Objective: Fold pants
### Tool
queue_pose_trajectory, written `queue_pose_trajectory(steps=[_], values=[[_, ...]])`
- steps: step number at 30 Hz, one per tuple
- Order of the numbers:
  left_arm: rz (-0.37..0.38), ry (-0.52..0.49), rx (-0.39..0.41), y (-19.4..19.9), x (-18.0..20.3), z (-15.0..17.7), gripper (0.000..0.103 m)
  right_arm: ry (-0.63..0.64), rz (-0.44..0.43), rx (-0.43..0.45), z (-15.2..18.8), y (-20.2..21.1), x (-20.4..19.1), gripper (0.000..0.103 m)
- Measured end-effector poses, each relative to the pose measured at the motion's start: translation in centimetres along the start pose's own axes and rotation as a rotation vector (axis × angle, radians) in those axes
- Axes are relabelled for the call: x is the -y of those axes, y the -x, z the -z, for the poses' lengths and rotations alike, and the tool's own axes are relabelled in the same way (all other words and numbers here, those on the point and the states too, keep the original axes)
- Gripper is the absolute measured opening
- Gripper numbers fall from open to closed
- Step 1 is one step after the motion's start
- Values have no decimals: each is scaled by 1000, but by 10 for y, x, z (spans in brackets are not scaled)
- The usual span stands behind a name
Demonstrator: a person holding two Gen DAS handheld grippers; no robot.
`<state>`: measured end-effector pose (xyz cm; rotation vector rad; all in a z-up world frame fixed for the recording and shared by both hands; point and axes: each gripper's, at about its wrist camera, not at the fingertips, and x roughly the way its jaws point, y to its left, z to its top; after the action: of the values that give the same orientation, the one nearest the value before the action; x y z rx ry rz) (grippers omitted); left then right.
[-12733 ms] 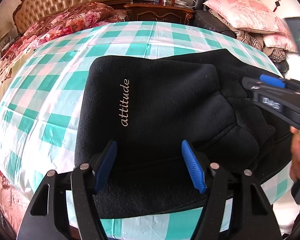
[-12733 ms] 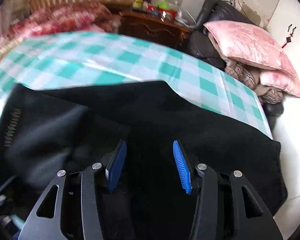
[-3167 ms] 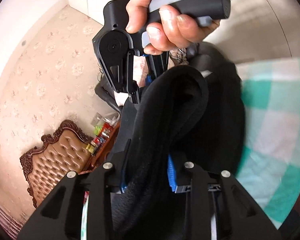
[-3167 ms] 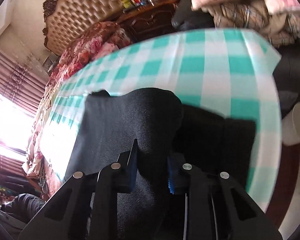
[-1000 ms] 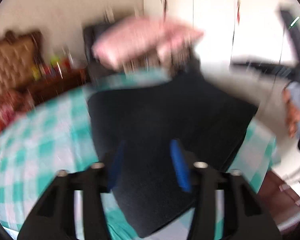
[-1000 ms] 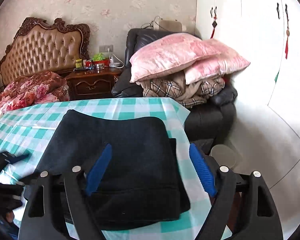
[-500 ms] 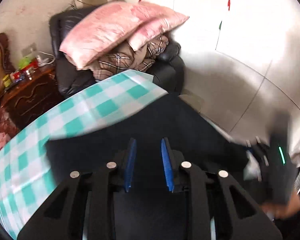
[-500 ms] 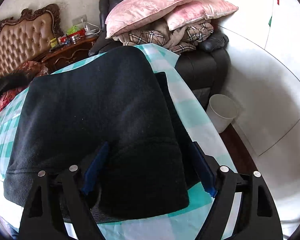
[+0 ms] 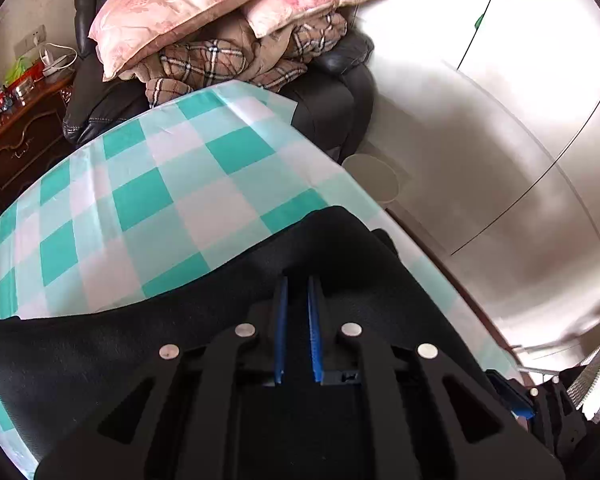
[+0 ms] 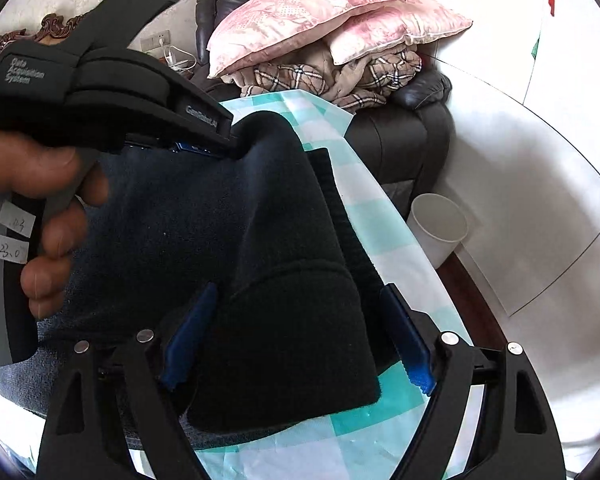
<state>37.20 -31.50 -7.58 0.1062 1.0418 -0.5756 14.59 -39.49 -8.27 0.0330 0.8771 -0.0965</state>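
Black pants bunched on the checked cloth, one gripper on each side.

On my left, the left gripper (image 10: pixel 220 148) has its jaws pinched on a raised fold of the pants (image 10: pixel 204 216), a hand (image 10: pixel 48 208) around its handle. To the right, my right gripper (image 10: pixel 296 340) stands spread wide astride the thick folded end, pads not pressing. The tablecloth (image 9: pixel 172 184) shows beyond; pillows (image 10: pixel 320 16) lie behind.

A table is covered by a teal-and-white checked cloth (image 9: pixel 188 184), whose corner hangs over the far edge beside a dark armchair. Black pants (image 10: pixel 228 216) are laid directly on the cloth along its near side, folded, reaching the right edge.
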Motion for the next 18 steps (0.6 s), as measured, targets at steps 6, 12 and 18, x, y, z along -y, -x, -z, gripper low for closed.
queue_pose_trajectory(steps=[6, 12, 18], values=[[-6, 53, 111, 70, -8, 42, 18, -14, 0, 3, 0, 0, 0, 79], [-80, 115, 133, 118, -23, 127, 18, -8, 3, 4, -1, -2, 0, 79], [-140, 144, 105, 124, -30, 180, 18, -2, 21, 4, 0, 0, -3, 79]])
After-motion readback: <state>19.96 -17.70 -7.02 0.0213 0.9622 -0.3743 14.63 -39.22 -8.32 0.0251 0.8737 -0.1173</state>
